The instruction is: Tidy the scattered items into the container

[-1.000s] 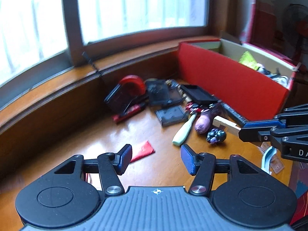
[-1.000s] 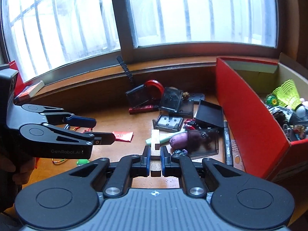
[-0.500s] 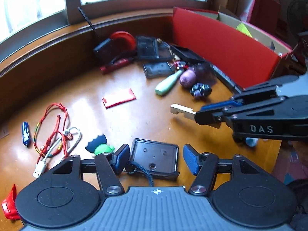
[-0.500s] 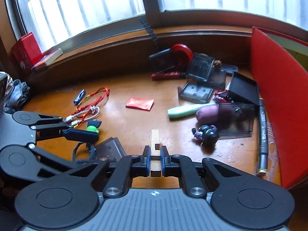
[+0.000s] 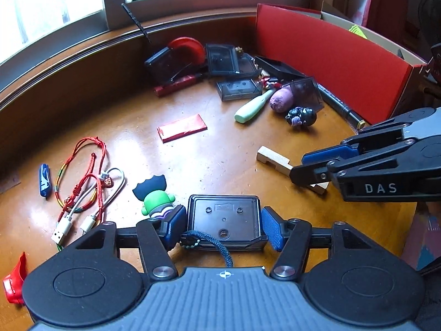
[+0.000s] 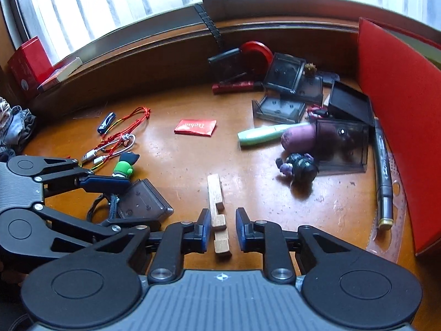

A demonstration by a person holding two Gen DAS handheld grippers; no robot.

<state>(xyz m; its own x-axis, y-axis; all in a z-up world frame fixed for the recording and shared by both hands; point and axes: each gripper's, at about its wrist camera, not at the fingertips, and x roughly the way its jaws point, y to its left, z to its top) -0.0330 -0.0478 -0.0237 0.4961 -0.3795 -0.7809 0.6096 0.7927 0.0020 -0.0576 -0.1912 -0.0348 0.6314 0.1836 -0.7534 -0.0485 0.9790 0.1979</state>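
Below, one wooden block (image 6: 219,215) lies on the bench (image 6: 179,165) between the right gripper (image 6: 220,231)'s opening, untouching fingers; the left gripper (image 5: 224,227)'s fingers are closing around one dark case (image 5: 224,219), one red box (image 5: 330,60) beyond.

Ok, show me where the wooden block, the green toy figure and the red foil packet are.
wooden block (image 6: 215,198): right wrist view, middle of its top face.
green toy figure (image 5: 156,201): left wrist view, its green body.
red foil packet (image 5: 182,131): left wrist view, centre of the packet.
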